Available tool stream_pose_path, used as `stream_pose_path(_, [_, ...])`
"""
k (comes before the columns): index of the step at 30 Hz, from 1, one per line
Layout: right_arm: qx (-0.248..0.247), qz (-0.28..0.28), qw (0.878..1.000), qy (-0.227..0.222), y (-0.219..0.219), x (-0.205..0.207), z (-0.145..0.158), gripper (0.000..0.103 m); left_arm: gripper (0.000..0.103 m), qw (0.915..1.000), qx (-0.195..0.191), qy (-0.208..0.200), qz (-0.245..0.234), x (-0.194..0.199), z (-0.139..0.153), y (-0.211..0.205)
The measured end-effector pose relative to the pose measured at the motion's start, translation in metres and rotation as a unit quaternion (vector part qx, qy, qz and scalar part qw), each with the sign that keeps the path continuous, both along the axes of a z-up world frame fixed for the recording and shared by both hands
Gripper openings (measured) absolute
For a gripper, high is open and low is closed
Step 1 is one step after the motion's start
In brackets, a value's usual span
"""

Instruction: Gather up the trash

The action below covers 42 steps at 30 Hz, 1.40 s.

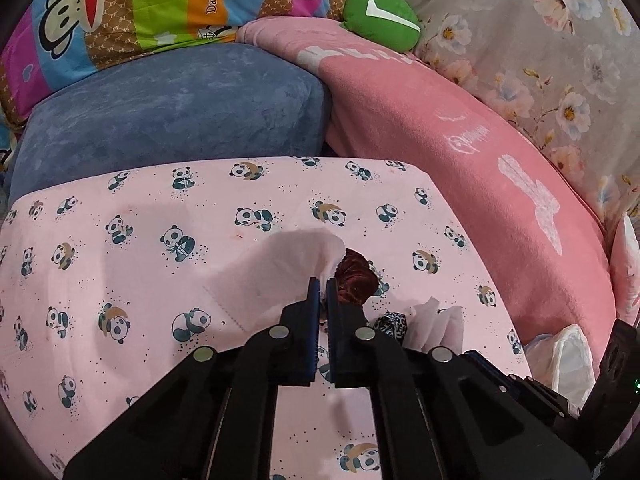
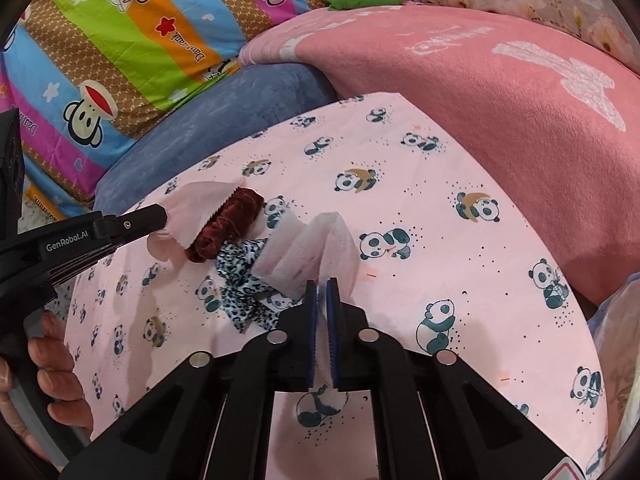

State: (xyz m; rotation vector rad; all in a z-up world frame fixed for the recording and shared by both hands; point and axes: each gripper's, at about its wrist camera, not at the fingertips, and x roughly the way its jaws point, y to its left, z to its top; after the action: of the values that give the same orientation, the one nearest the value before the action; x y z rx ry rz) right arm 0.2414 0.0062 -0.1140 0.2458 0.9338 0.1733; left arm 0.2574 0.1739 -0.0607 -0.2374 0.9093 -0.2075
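My left gripper (image 1: pixel 322 282) is shut on a white tissue (image 1: pixel 296 264), held just above the pink panda-print sheet (image 1: pixel 160 260); it also shows in the right wrist view (image 2: pixel 160 212) with the same tissue (image 2: pixel 192 212). My right gripper (image 2: pixel 322 284) is shut on a second crumpled white tissue (image 2: pixel 316 252), which also shows in the left wrist view (image 1: pixel 436 324). A dark red velvet scrunchie (image 2: pixel 228 224) and a leopard-print scrunchie (image 2: pixel 244 280) lie between the two tissues.
A blue cushion (image 1: pixel 172 116), a pink blanket (image 1: pixel 460 152) and a striped monkey-print quilt (image 1: pixel 120 12) ring the sheet. A green pillow (image 1: pixel 380 12) lies at the back. A white plastic bag (image 1: pixel 568 360) sits at the right edge.
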Motion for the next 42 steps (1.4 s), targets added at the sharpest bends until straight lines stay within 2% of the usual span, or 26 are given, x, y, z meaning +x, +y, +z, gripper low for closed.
stream_pose_path(16, [0.014,-0.011,0.996,-0.090,-0.016,-0.060,0.086,0.003,0.003,0.9980,-0.006,-0.060,-0.018,-0.057,0.070,-0.024])
stream_pose_path(20, [0.020,-0.009,0.996,-0.088,-0.024,-0.069,0.096,0.003,0.003,0.9976,-0.005,-0.065,-0.023,-0.070,0.075,-0.029])
stream_pose_path(22, [0.014,-0.010,0.996,-0.085,-0.026,-0.071,0.097,0.007,0.003,0.9978,-0.004,-0.063,-0.023,-0.074,0.073,-0.029])
stream_pose_path(26, [0.017,-0.009,0.998,-0.065,-0.026,-0.068,0.089,0.011,0.003,0.9981,-0.002,-0.057,-0.024,-0.079,0.067,-0.028])
stream_pose_path(29, [0.013,-0.006,0.999,-0.046,-0.022,-0.058,0.072,0.018,0.003,0.9985,0.001,-0.049,-0.024,-0.077,0.060,-0.027])
stream_pose_path(34, [0.003,0.003,1.000,-0.015,-0.011,-0.042,0.043,0.020,0.003,0.9991,0.004,-0.036,-0.019,-0.072,0.049,-0.022])
stream_pose_path(36, [-0.001,0.003,1.000,-0.004,-0.008,-0.035,0.031,0.027,0.003,0.9994,0.003,-0.031,-0.018,-0.068,0.044,-0.020])
stream_pose_path(42, [-0.005,0.001,1.000,0.015,-0.004,-0.022,0.006,0.027,0.003,0.9997,0.002,-0.019,-0.016,-0.059,0.033,-0.018])
